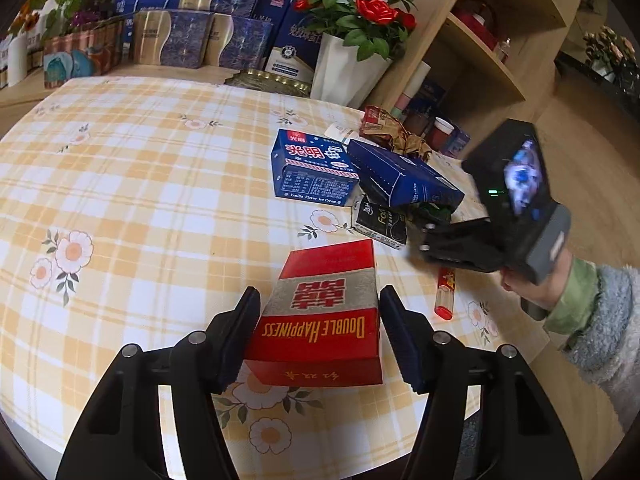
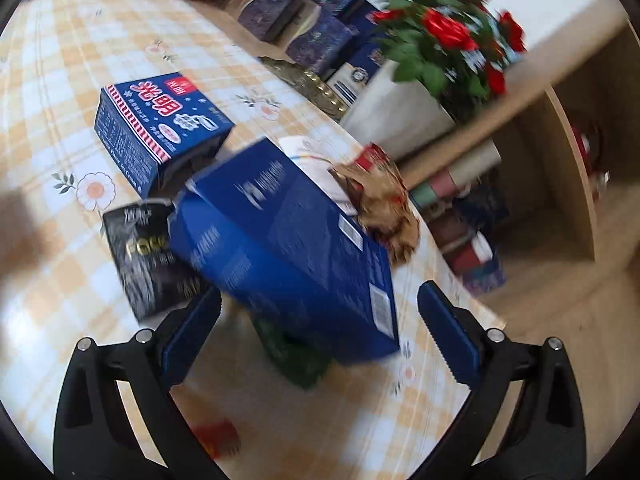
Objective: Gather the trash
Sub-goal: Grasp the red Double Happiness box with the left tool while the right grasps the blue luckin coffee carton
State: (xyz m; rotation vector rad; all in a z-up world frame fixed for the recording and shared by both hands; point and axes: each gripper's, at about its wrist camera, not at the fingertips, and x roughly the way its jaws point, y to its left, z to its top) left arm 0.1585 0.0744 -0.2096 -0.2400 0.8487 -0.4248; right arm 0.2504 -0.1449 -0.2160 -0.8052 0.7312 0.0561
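Your left hand-held gripper (image 1: 320, 334) sits right at the red Double Happiness carton (image 1: 320, 320), jaws spread wide on either side of it. There's a visible gap at the right pad; on the left I can't tell if the pad touches. The carton rests on the checked tabletop (image 1: 140, 184), near its front edge.

Your right hand-held gripper (image 2: 320, 334) is also wide open, gripping nothing, with its fingers either side of the near end of the long blue box (image 2: 288, 240). That box is tilted, propped on the other junk; something dark green (image 2: 296, 356) sits under its near end, too blurry to name.

Rest of the pile, big to small:
- blue ice cream box (image 1: 314, 168), lying flat just left of the long blue box
- crumpled brown wrapper (image 1: 394, 132) behind it, at the far right edge of the tabletop
- black packet (image 1: 380, 222), partly tucked under the long box
- red lighter (image 1: 445, 294), on its own near the right edge of the tabletop
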